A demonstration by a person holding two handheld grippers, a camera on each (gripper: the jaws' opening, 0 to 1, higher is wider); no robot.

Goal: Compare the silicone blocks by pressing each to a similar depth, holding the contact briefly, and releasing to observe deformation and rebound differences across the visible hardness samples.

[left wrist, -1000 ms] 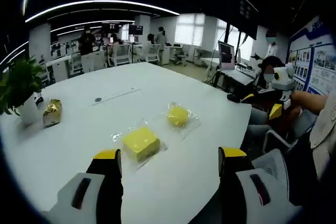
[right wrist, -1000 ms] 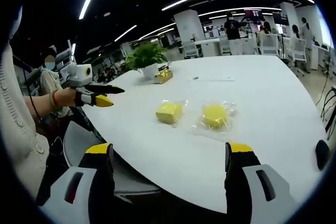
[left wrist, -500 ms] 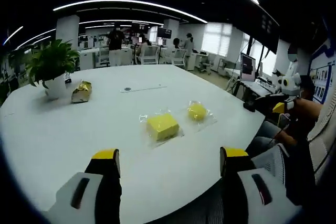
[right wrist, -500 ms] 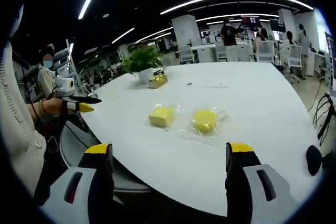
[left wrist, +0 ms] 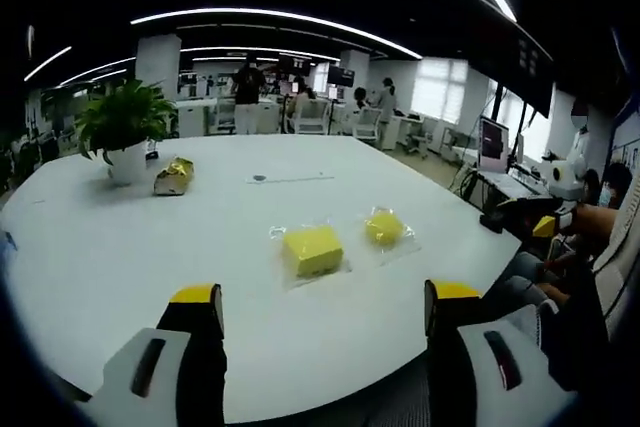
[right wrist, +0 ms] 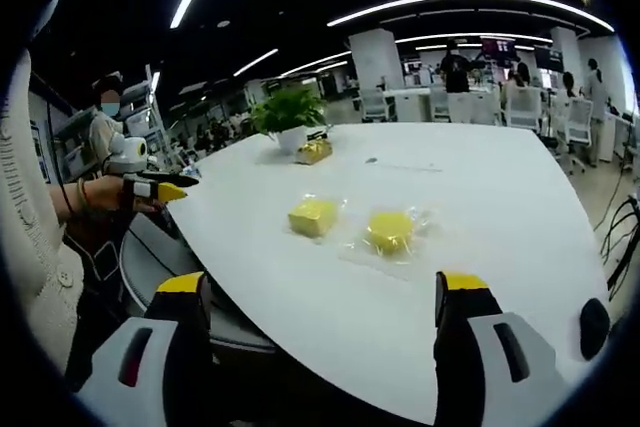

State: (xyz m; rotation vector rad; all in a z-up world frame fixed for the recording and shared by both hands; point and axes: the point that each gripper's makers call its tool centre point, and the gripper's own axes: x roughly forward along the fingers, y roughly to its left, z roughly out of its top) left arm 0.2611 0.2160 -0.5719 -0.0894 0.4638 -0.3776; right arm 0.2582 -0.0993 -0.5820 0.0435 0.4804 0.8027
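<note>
Two yellow silicone blocks lie in clear bags on the white table (left wrist: 120, 247). The square block (left wrist: 313, 250) (right wrist: 313, 216) is on the left and the round block (left wrist: 385, 228) (right wrist: 391, 231) on the right. My left gripper (left wrist: 325, 297) is open and held back from the table's near edge, well short of the blocks; it also shows at the left of the right gripper view as the left gripper (right wrist: 165, 187) in a hand. My right gripper (right wrist: 320, 287) is open too, off the table's edge, and appears at the right of the left gripper view as the right gripper (left wrist: 545, 222).
A potted plant (left wrist: 125, 127) (right wrist: 290, 112) and a gold wrapped object (left wrist: 174, 176) (right wrist: 315, 150) stand at the table's far side. A black object (right wrist: 594, 327) sits near the right edge. A chair (right wrist: 230, 332) is below the near rim. People and desks fill the office behind.
Both cameras have drawn back from the table and the left one has swung left, so the blocks look smaller. The blocks have not moved. Both grippers stay open.
</note>
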